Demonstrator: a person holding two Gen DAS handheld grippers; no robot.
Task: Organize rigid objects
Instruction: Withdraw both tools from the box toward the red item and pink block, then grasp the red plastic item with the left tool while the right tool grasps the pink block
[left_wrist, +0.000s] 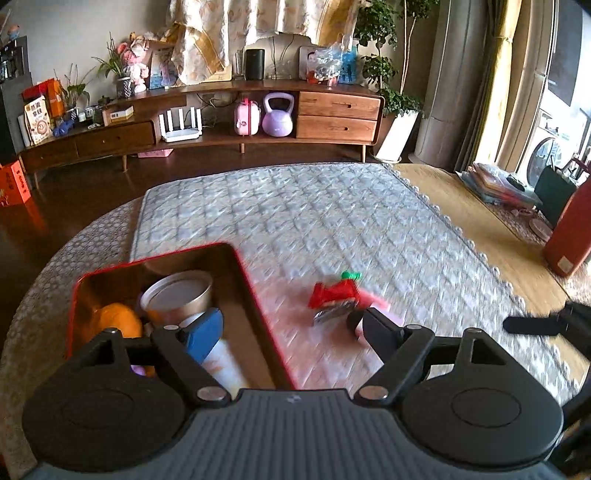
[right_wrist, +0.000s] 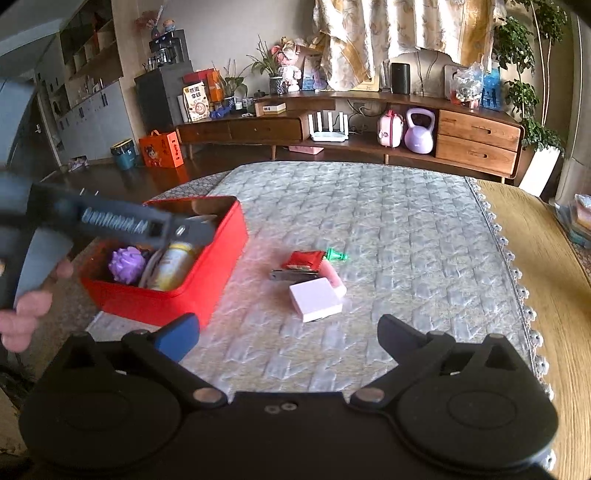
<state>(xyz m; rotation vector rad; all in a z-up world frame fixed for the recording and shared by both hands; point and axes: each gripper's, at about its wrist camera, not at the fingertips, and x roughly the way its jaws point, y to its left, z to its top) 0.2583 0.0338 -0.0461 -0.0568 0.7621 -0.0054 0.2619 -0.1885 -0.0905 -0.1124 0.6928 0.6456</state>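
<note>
A red tin box (right_wrist: 166, 301) sits on the quilted mat (right_wrist: 369, 221), holding a purple spiky ball (right_wrist: 128, 263), a white bottle (right_wrist: 173, 267), a round can (left_wrist: 177, 295) and an orange object (left_wrist: 118, 321). To its right lie a red packet (right_wrist: 303, 260), a green piece (right_wrist: 336, 254), a metal clip (right_wrist: 291, 275) and a pink box (right_wrist: 316, 298). My left gripper (left_wrist: 291, 326) is open and empty, its left finger over the box. My right gripper (right_wrist: 288, 334) is open and empty, just before the pink box. The left gripper (right_wrist: 122, 223) also shows above the box.
A long wooden TV cabinet (right_wrist: 351, 125) stands behind, with a router, a pink case and a purple kettlebell. The mat's lace edge (right_wrist: 513, 266) runs down the right over a wooden table top (right_wrist: 554, 295). A red cylinder (left_wrist: 569, 236) stands at right.
</note>
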